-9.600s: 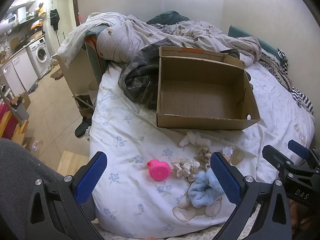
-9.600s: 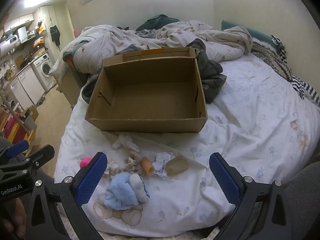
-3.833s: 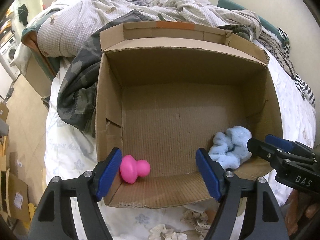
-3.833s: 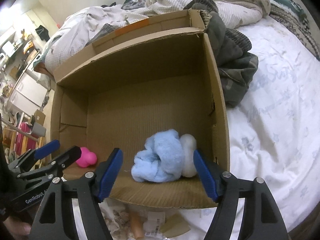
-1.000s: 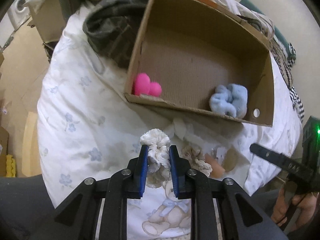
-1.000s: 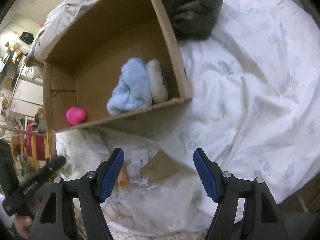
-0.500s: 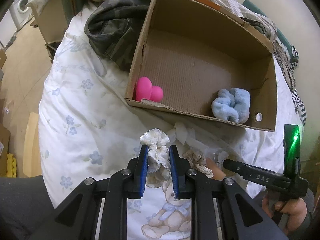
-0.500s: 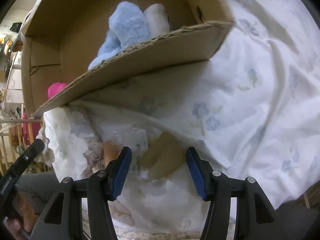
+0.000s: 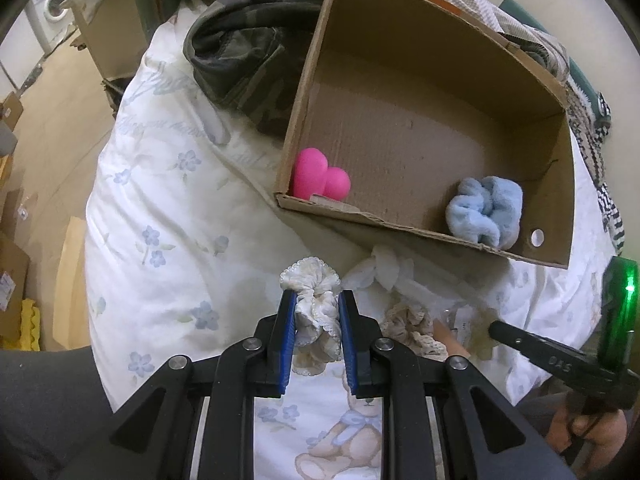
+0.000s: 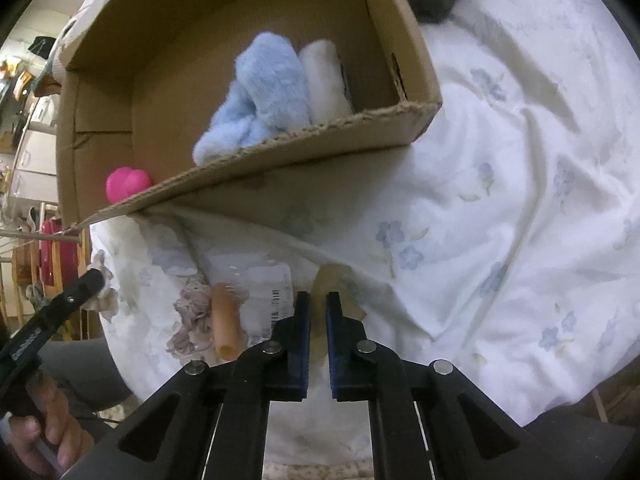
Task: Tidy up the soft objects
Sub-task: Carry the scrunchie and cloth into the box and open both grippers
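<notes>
Left wrist view shows the left gripper (image 9: 316, 312) clenched on a cream frilly scrunchie (image 9: 314, 300), held above the floral bedsheet (image 9: 168, 208) just short of the cardboard box (image 9: 556, 200). Its lower folds vanish behind the blue pads. The right gripper (image 10: 316, 312) has its jaws nearly together around a tan, flat piece (image 10: 332, 276) — only an edge shows past the fingertips, so what it is stays unclear, and I cannot tell whether the pads truly pinch it.

Beside that piece lie a clear packet with a barcode (image 10: 260, 292), a peach-coloured tube (image 10: 224, 324) and a lacy beige scrunchie (image 10: 192, 312), partly overlapping and hard to separate. A white knotted cloth (image 9: 384, 270) sits against the box's near wall.

Inside the box, a pink rounded toy (image 9: 318, 182) rests in the near left corner, half hidden by the wall in the right wrist view. A fluffy blue cloth (image 10: 264, 96) lies in the near right corner, touching a white roll (image 10: 324, 80) — that roll is not visible from the left camera. A camouflage garment (image 9: 244, 56) presses against the box's left side.
</notes>
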`<state>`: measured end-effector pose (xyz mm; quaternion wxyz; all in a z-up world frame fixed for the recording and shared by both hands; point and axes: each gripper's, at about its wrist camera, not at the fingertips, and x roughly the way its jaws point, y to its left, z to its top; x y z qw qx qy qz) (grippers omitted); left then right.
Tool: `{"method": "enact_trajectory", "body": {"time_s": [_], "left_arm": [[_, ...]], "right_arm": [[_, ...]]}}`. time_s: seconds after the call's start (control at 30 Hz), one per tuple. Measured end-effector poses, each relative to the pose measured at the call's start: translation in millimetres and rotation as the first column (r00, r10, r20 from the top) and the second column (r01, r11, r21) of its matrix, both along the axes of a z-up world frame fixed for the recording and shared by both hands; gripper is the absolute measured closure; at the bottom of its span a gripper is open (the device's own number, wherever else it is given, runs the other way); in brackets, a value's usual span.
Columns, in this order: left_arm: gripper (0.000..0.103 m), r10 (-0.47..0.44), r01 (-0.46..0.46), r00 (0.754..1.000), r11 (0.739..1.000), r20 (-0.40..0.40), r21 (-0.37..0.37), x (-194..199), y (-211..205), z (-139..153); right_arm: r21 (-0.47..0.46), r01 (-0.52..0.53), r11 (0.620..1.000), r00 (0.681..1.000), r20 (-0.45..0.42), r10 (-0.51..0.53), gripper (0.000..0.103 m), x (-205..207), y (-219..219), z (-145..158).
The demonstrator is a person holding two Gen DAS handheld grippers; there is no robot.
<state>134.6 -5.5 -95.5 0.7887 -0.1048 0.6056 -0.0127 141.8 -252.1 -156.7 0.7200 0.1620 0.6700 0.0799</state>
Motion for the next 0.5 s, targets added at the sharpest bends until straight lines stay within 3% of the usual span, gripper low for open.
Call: {"method": "enact_trajectory", "body": {"time_s": [0.27,0.4,0.5], "left_arm": [[0.084,0.026,-0.026,1.000,1.000,0.018,0.006,-7,7,7],[0.084,0.024,-0.020,0.998,0.997,0.056,-0.071,-9,17,40],[0.084,0.006,-0.001,0.993,0.999,0.121,-0.042,-4,21,71]], "right_arm": [[0.059,0.015,0.998,0.997,0.073,-0.019,0.095,-12,-16,29],[0.108,-0.001,0.994,0.994,0.108,-0.011,0.095,-16,-20,53],[0.139,-0.031,0.990,0.988,0.157,0.009,0.095,-15,-15,80]]}}
